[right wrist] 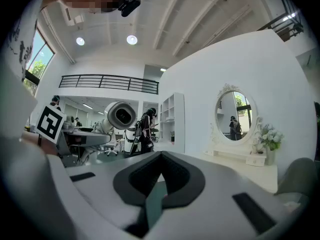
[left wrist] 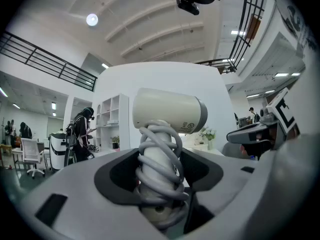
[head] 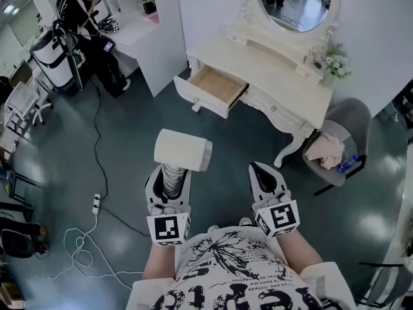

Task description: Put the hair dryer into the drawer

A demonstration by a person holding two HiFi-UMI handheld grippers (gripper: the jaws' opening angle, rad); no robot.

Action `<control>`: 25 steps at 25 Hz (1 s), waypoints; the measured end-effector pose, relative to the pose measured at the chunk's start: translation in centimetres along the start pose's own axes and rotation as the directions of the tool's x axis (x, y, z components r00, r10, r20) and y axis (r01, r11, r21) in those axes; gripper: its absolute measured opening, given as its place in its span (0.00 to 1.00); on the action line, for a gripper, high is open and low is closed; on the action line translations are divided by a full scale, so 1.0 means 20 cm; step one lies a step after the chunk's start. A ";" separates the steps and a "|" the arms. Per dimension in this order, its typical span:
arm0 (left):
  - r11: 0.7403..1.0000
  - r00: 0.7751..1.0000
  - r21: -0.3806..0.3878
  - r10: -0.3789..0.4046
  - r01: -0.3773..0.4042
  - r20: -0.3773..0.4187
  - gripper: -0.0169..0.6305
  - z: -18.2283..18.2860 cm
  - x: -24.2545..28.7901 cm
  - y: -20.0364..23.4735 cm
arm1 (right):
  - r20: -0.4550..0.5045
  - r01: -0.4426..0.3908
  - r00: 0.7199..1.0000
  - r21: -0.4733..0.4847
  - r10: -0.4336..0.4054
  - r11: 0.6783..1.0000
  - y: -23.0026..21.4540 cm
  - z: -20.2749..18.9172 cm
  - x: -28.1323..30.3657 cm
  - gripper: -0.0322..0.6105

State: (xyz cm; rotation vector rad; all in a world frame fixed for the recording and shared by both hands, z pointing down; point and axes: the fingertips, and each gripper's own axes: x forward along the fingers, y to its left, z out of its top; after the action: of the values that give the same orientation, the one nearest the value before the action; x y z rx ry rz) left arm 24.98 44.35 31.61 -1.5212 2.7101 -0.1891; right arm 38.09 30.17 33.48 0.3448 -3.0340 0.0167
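A cream hair dryer (head: 182,150) with its grey cord wound round the handle stands upright in my left gripper (head: 169,179), whose jaws are shut on the handle. In the left gripper view the hair dryer (left wrist: 167,111) rises straight out of my left gripper (left wrist: 160,184). My right gripper (head: 264,173) hangs level beside it, shut with nothing held. The right gripper view shows the right gripper (right wrist: 160,176) empty, with the hair dryer (right wrist: 120,115) to its left. An open wooden drawer (head: 213,88) juts from the white dressing table (head: 271,76) ahead, well beyond both grippers.
An oval mirror (head: 293,2) and flowers (head: 335,63) stand on the dressing table. A grey chair (head: 342,141) with cloth on it sits at its right. A person (head: 84,11) stands far left by a shelf. A cable (head: 97,141) and power strip (head: 95,203) lie on the floor.
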 end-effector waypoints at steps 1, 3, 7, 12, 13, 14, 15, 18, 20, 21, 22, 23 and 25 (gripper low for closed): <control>1.000 1.000 0.001 0.001 -0.001 -0.002 0.43 0.00 0.00 0.01 | -0.001 -0.001 1.000 -0.001 0.001 1.000 0.00 0.00 0.01 0.08; 1.000 1.000 0.002 0.002 -0.002 -0.004 0.43 -0.01 0.01 0.02 | -0.004 -0.001 1.000 -0.002 0.001 1.000 0.01 0.00 0.02 0.08; 1.000 1.000 0.002 0.001 -0.001 -0.004 0.43 -0.01 0.01 0.04 | -0.007 -0.003 1.000 -0.001 0.003 1.000 0.03 -0.01 0.04 0.08; 1.000 1.000 -0.004 0.003 -0.003 -0.007 0.43 -0.02 0.02 0.10 | -0.001 0.002 1.000 0.021 -0.002 1.000 0.05 0.00 0.08 0.08; 1.000 1.000 -0.004 0.003 -0.003 -0.008 0.43 -0.02 0.02 0.12 | 0.001 0.005 1.000 0.029 -0.005 1.000 0.05 0.00 0.10 0.08; 1.000 1.000 -0.005 0.003 -0.003 -0.009 0.43 -0.03 0.03 0.13 | -0.001 0.009 1.000 0.034 -0.009 0.999 0.05 -0.01 0.11 0.08; 1.000 1.000 -0.007 0.002 -0.002 -0.010 0.43 -0.03 0.03 0.14 | -0.006 0.015 1.000 0.037 -0.015 0.999 0.05 -0.01 0.12 0.08; 1.000 1.000 -0.014 0.001 -0.001 -0.019 0.43 -0.06 0.05 0.18 | -0.018 0.029 0.999 0.042 -0.028 0.999 0.06 -0.04 0.16 0.08; 1.000 1.000 -0.018 0.005 -0.005 -0.026 0.43 -0.07 0.06 0.20 | -0.024 0.023 0.999 0.038 -0.022 0.999 0.07 -0.04 0.19 0.08; 1.000 1.000 -0.022 0.008 -0.008 -0.028 0.43 -0.08 0.07 0.21 | -0.026 0.018 1.000 0.036 -0.017 0.999 0.07 -0.04 0.21 0.08; 1.000 0.999 -0.025 0.010 -0.011 -0.031 0.43 -0.09 0.08 0.22 | -0.028 0.014 1.000 0.037 -0.013 0.999 0.07 -0.05 0.23 0.08; 1.000 0.999 -0.027 0.013 -0.014 -0.035 0.43 -0.10 0.11 0.23 | -0.029 0.009 1.000 0.041 -0.008 0.999 0.06 -0.05 0.25 0.08; 0.999 0.999 -0.026 0.019 -0.020 -0.044 0.43 -0.12 0.16 0.25 | -0.027 0.001 1.000 0.049 0.000 0.999 0.03 -0.06 0.31 0.08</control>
State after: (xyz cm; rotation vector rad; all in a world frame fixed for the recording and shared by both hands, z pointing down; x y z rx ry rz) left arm 18.87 44.42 33.59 -1.5142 2.7715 -0.1884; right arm 32.05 29.36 35.14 0.3465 -3.0110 0.0955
